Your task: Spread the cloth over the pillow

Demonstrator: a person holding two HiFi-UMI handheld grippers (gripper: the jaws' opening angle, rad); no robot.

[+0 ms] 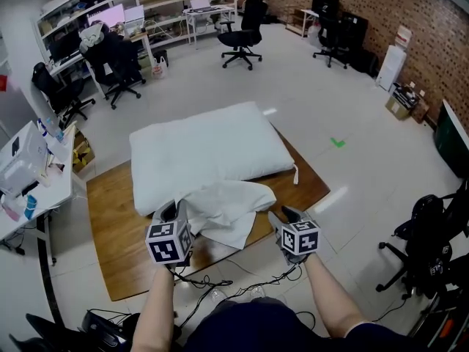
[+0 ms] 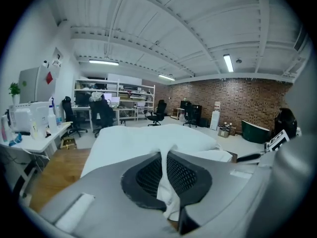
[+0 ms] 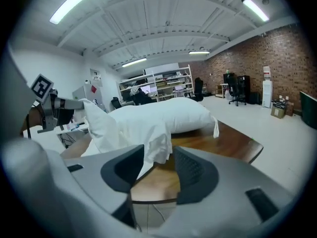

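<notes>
A large white pillow (image 1: 209, 152) lies on a low wooden platform (image 1: 117, 226). A crumpled white cloth (image 1: 231, 210) rests on the pillow's near edge and spills onto the wood. My left gripper (image 1: 173, 213) is at the cloth's left end. In the left gripper view its jaws are shut on a fold of cloth (image 2: 167, 195), with the pillow (image 2: 143, 135) beyond. My right gripper (image 1: 283, 214) stands open just right of the cloth. In the right gripper view a hanging cloth corner (image 3: 151, 140) dangles ahead of the gap, and the pads (image 3: 194, 168) do not press on it.
Black cables (image 1: 220, 288) trail over the floor by my feet. Office chairs (image 1: 242, 31) and desks with monitors (image 1: 110, 17) stand at the back, and a white table (image 1: 29, 189) at the left. A brick wall (image 1: 396, 13) runs along the right, with a green floor mark (image 1: 337, 143) before it.
</notes>
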